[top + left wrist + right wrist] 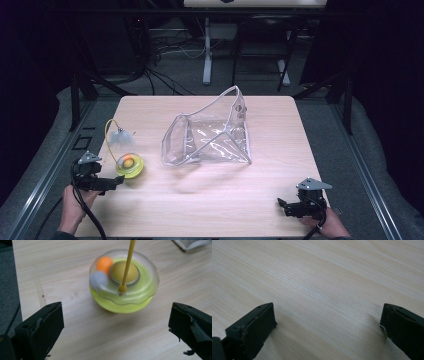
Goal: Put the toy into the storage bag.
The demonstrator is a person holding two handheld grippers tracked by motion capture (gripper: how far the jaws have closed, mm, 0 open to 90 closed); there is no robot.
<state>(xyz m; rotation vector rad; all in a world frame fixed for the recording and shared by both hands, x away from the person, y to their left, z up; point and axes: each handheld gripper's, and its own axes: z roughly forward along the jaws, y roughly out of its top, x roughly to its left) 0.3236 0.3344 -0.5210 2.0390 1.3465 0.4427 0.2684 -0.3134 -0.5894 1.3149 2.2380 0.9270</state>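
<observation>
At the near right corner of the surface (210, 215), the right gripper (292, 206) is held low with its jaws spread wide over bare wood; nothing is gripped. At the near left, the left gripper (112, 184) is pointed at a yellow-green domed toy (129, 165), its jaws also wide apart and empty. In the left gripper view the toy (123, 282) is seen just ahead of the jaws, not yet between them, with an orange ball (104, 263) under its clear dome and a thin yellow wand (128, 263) rising from its middle. Farther off, near the middle of the surface, a clear pouch (210, 135) is propped open, well apart from the toy. The work is judged barely begun: the toy is approached but not grasped, and its lift and any placing into the pouch are left.
</observation>
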